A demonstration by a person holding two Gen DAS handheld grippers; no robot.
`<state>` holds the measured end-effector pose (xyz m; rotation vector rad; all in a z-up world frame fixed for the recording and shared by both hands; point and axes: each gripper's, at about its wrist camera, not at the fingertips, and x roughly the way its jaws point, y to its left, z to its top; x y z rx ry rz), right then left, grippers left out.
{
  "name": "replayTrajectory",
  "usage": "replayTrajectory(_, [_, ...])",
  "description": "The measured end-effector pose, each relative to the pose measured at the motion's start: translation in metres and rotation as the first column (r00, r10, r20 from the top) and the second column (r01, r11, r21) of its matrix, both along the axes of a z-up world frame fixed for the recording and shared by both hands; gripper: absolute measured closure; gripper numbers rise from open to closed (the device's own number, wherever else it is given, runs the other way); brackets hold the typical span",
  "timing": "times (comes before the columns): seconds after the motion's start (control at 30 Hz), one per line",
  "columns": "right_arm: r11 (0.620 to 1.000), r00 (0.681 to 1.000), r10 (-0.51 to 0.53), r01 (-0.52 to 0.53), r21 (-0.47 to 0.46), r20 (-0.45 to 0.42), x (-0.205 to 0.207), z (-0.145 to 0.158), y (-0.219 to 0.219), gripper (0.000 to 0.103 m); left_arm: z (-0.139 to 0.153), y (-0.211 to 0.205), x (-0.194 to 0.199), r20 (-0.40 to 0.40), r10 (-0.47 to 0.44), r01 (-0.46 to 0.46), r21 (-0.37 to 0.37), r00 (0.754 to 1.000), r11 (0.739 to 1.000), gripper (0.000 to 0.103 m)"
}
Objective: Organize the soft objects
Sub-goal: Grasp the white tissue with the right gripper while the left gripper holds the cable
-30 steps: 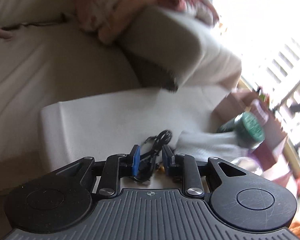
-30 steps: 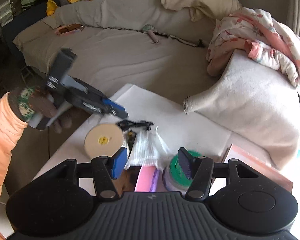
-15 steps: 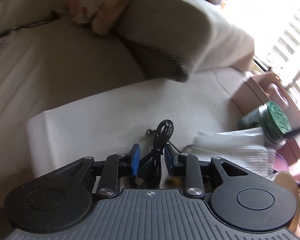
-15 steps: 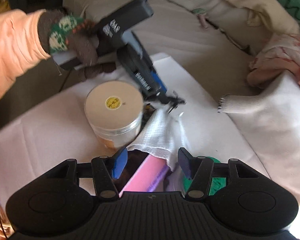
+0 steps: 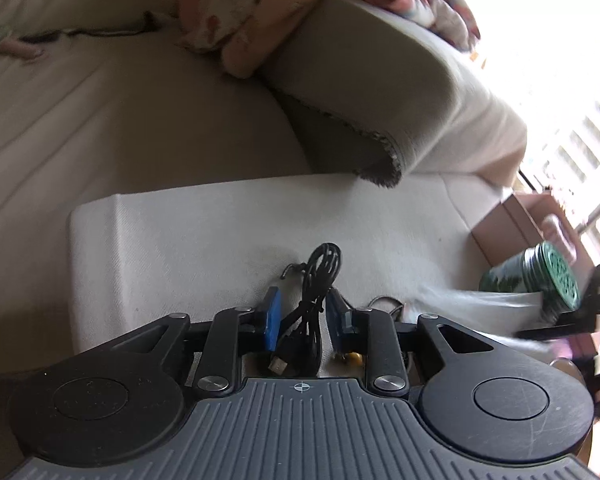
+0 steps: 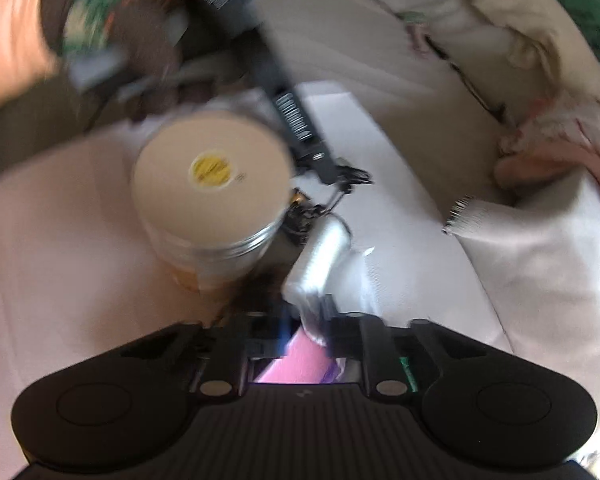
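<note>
Right wrist view has my right gripper (image 6: 306, 322) just closing on the white cloth (image 6: 324, 256) beside the jar (image 6: 209, 196), left gripper (image 5: 302, 318) narrowly pinching the cable (image 5: 312, 308); next, I reckon, lift gently.

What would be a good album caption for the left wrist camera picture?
Left gripper closes around a bundled black cable on a white cloth.

Lidded jar (image 6: 211, 196), green-capped bottle (image 5: 540, 276)
</note>
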<state>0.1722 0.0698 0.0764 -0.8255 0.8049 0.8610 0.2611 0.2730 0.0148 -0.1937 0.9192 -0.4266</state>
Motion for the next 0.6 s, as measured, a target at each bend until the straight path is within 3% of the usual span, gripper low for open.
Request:
replayTrajectory(0.03, [0.998, 0.999, -0.035, 0.035, 0.046, -0.018, 0.004, 0.011, -0.006, 0.098, -0.001, 0.002, -0.002, 0.003, 0.012, -0.012, -0.015, 1.000, 1.000, 0.077])
replayTrajectory(0.17, [0.944, 0.972, -0.209, 0.229, 0.236, -0.106, 0.030, 0.062, -0.028, 0.099, -0.002, 0.005, -0.010, 0.027, 0.043, -0.042, -0.028, 0.999, 0.999, 0.080])
replayTrajectory(0.27, [0.906, 0.958, -0.263, 0.285, 0.314, -0.111, 0.041, 0.085, -0.032, 0.099, 0.003, 0.006, -0.018, 0.048, 0.073, -0.072, -0.020, 0.996, 0.997, 0.086])
replayTrajectory(0.6, [0.874, 0.939, -0.307, 0.342, 0.346, -0.154, 0.047, 0.083, -0.027, 0.099, 0.028, 0.020, -0.043, 0.070, 0.137, -0.137, -0.011, 0.988, 0.991, 0.087])
